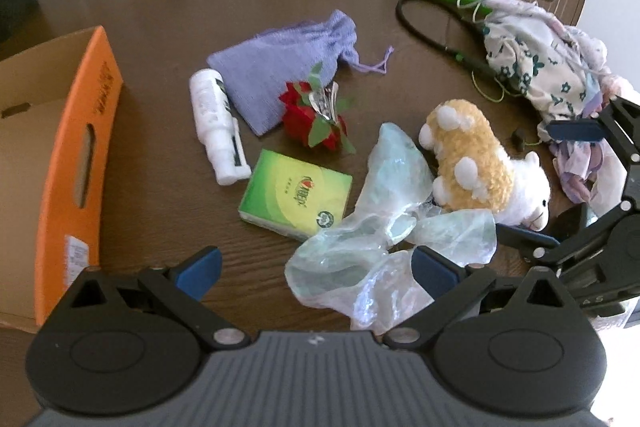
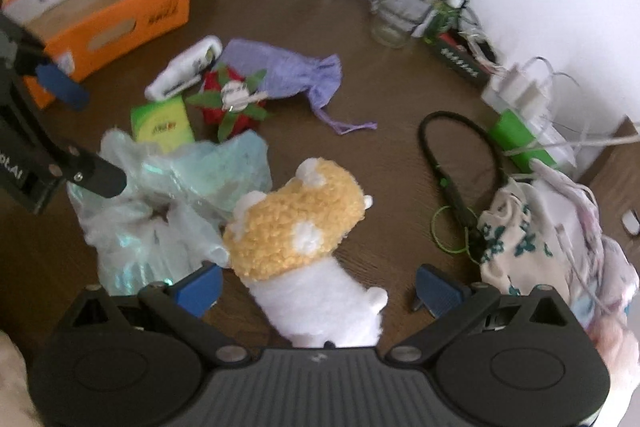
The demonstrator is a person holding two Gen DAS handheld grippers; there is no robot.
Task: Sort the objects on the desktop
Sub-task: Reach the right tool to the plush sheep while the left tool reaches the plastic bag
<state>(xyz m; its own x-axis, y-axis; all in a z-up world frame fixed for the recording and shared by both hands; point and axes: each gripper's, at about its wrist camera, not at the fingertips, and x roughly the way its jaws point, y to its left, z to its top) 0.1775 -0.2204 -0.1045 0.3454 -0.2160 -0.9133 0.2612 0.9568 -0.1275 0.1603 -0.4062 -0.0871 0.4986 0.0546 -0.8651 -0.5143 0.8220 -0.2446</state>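
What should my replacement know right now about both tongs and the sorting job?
Left tongs: open, empty, above the crumpled plastic bag.
Right tongs: open, straddling the plush sheep, not yet closed.
Orange box sits at the left; what is in it cannot be judged.
Still on the table: white bottle, purple pouch, red flower, green packet, bag, sheep.
Nothing visibly sorted yet; all those pieces remain.

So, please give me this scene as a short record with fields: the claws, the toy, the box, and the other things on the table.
left claw: open, above the crumpled plastic bag
right claw: open, around the plush sheep, not closed on it
orange cardboard box: at the table's left edge
middle of table: green tissue pack, white bottle, purple drawstring pouch, red paper flower
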